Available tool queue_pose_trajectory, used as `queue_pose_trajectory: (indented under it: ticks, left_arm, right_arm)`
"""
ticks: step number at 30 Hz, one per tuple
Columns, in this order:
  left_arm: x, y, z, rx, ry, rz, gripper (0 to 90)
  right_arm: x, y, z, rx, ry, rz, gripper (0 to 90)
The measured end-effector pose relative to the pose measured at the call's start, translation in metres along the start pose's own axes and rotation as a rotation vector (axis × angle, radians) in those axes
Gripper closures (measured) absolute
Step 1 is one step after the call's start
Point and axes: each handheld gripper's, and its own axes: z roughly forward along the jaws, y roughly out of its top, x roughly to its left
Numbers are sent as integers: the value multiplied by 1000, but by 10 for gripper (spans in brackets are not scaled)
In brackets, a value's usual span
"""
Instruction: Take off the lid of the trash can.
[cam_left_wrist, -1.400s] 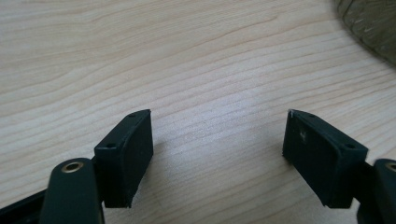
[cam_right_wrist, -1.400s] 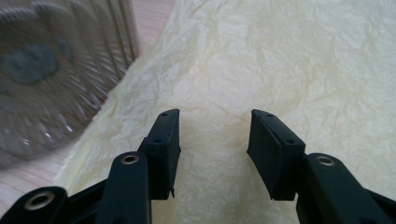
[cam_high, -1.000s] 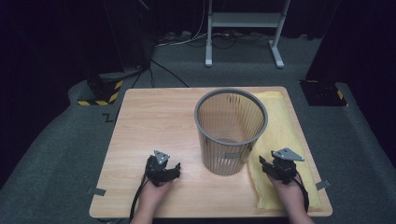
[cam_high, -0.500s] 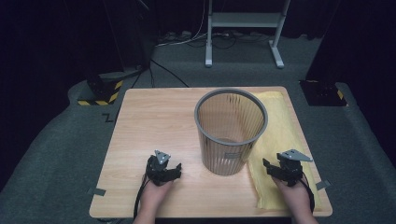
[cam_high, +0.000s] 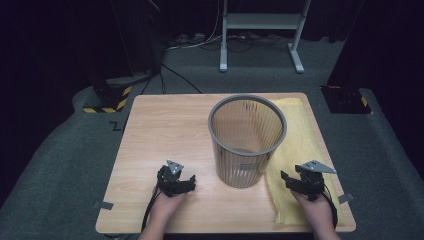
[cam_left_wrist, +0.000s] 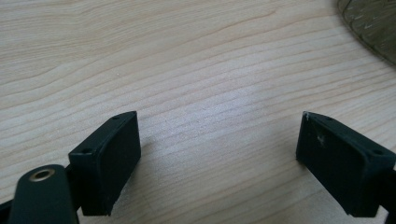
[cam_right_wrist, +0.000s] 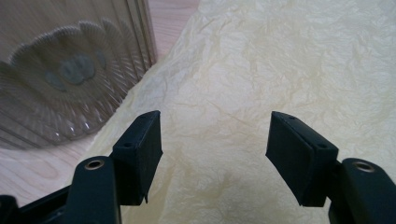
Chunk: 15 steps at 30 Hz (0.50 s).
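A grey mesh wastebasket stands upright near the middle of the wooden table. A crinkled pale yellow sheet lies flat along the table's right side, partly under the basket. My left gripper rests low on bare wood left of the basket, open and empty. My right gripper hovers over the sheet's near part, open and empty, with the basket's wall at its left.
The table stands on grey carpet. Behind it stands a white metal stand with cables on the floor. A yellow-and-black striped block lies at the far left, and a dark box at the far right.
My right gripper has drawn back a little toward the near edge of the table over the yellow sheet. The left gripper has stayed where it was.
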Motion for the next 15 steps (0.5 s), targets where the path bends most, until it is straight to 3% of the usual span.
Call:
queue_pose_trajectory:
  ticks: [5,9,10,11,13,14,15]
  left_arm:
    - [2,6,0,57,-17,14,133]
    - [2,13,-3,133,-20,17,136]
    - [3,17,-4,182,-13,10,138]
    - [3,17,-4,182,-13,10,139]
    - [5,21,-4,232,-12,12,140]
    - [7,28,-3,302,-16,9,143]
    - [7,28,-3,302,-16,9,148]
  right_arm:
    - [2,1,-2,-5,8,-9,366]
    - [-1,1,-1,-4,21,-4,370]
    - [-1,2,-1,-5,20,-2,370]
    - [-1,2,-1,-5,20,-2,370]
    - [0,2,1,0,42,4,370]
    - [1,0,2,12,50,3,370]
    - [1,0,2,12,50,3,370]
